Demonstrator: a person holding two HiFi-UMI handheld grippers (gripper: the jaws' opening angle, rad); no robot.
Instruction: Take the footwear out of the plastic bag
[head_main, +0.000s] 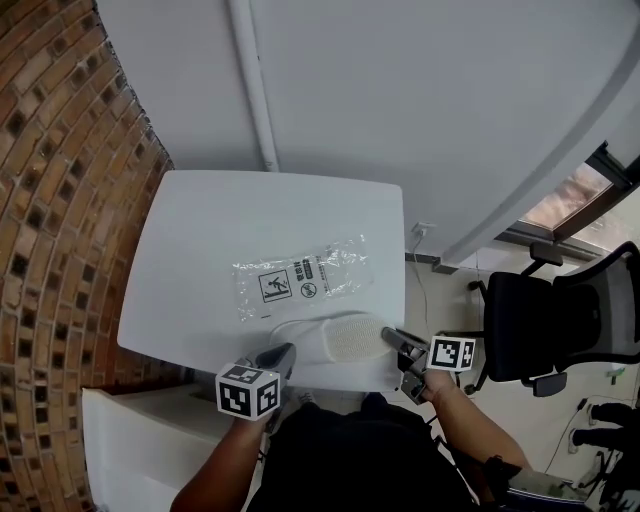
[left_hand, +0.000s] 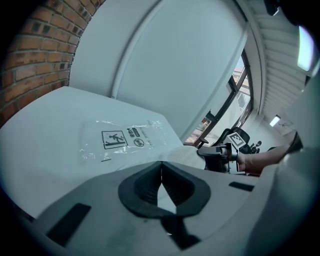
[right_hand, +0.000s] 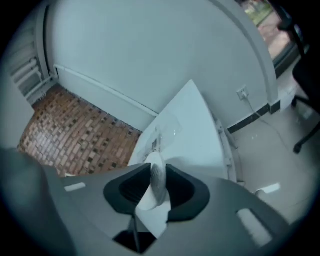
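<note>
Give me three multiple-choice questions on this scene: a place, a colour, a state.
1. Where is the slipper? A inside the plastic bag; B outside it, at the near edge of the table; C on the chair.
2. Its colour? A white; B red; C black.
3. The right gripper is: A open, empty; B shut on the slipper; C shut on the bag.
Answers: 1 B, it lies outside the flat bag; 2 A, pale as the tabletop; 3 B, its own view shows the slipper between the jaws.

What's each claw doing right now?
Left claw: closed, nothing visible between its tips.
Right claw: closed on the white slipper.
</note>
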